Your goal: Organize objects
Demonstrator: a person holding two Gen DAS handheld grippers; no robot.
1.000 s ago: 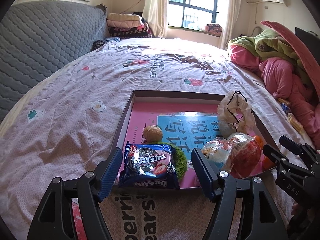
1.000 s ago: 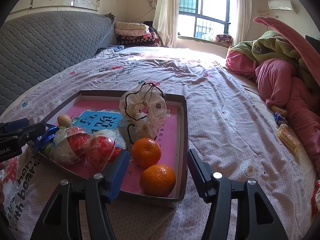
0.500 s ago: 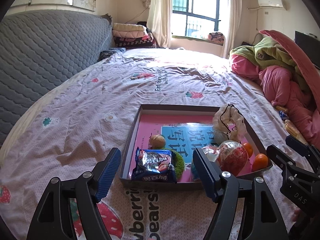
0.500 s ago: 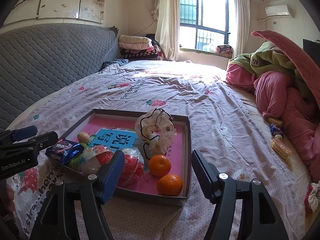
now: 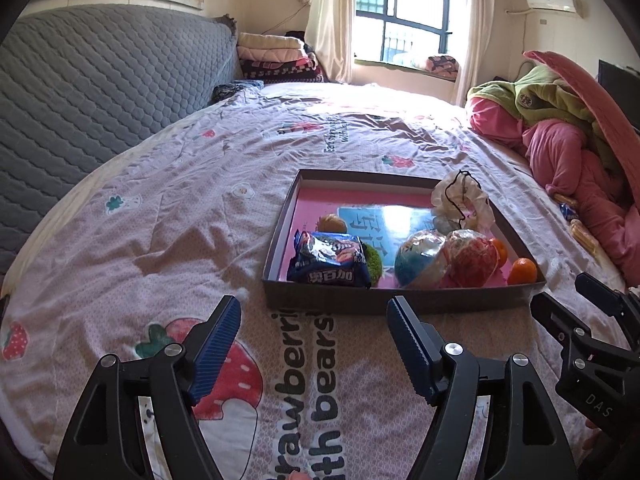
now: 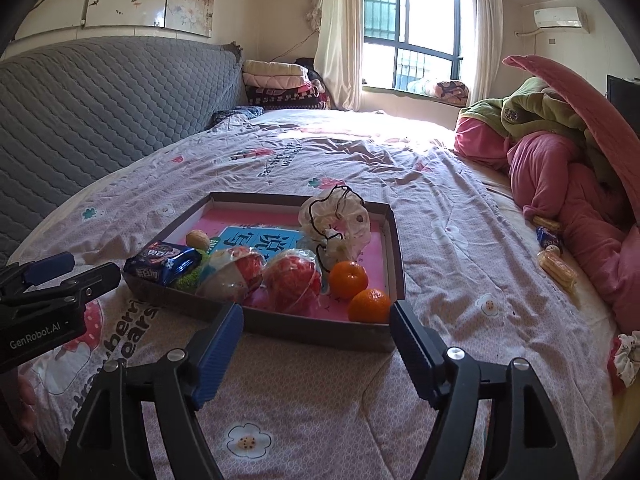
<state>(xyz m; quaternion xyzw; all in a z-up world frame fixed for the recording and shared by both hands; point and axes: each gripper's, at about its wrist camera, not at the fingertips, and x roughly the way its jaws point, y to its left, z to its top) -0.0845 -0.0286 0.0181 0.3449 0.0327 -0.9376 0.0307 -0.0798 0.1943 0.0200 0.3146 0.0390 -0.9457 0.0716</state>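
left claw point(image 5: 314, 330) wide, empty | right claw point(image 6: 316, 332) wide, empty | tray point(image 6: 320, 330) just ahead of both

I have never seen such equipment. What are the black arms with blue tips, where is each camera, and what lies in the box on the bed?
They are two hand-held grippers, one in each of a person's hands. Each picture comes from a camera on one gripper, looking along its fingers. The left gripper and the right gripper are both open and hold nothing. On the bed stands a shallow box with a blue snack packet, two wrapped balls, two oranges, a walnut and a crumpled plastic bag.
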